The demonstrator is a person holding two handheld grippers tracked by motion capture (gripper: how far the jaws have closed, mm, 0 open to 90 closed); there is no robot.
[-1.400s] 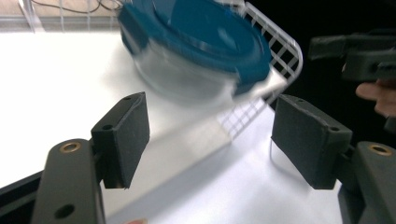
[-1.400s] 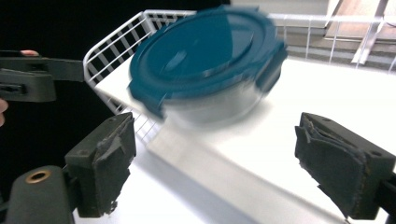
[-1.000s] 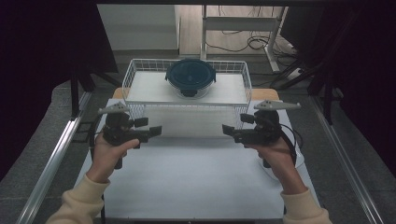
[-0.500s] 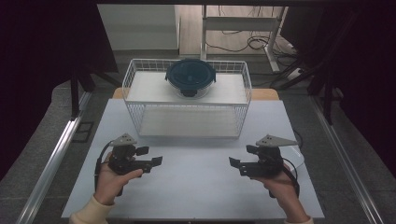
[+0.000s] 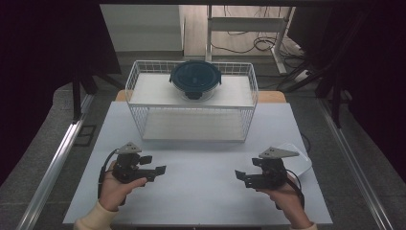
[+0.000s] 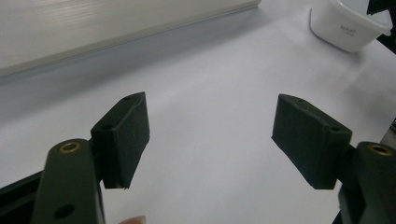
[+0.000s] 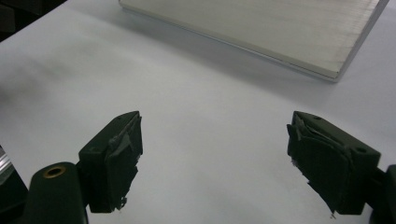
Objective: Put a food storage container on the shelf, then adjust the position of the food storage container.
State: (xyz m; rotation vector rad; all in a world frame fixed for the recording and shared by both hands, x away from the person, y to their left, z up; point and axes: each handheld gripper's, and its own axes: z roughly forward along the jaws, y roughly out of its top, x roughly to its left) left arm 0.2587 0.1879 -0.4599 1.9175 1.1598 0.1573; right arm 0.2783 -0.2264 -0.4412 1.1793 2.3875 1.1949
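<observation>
Both grippers rest low over the white table (image 5: 201, 191), jaws spread wide and empty: left gripper (image 5: 160, 169), right gripper (image 5: 239, 175). Just behind the right hand, a white container (image 5: 299, 165) is half hidden. Farther back, a dark-lidded bowl (image 5: 195, 79) sits in the wire basket (image 5: 191, 122).

My white worktop (image 5: 201, 191) carries a wire basket (image 5: 191, 120) at its far edge and a clear tub (image 5: 300, 163) near right.

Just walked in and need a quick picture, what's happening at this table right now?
A person holds the left gripper and the right gripper low over the white table, both open and empty, pointing at each other. A white container sits beside the right hand. A dark lidded bowl rests on the wire basket.
</observation>
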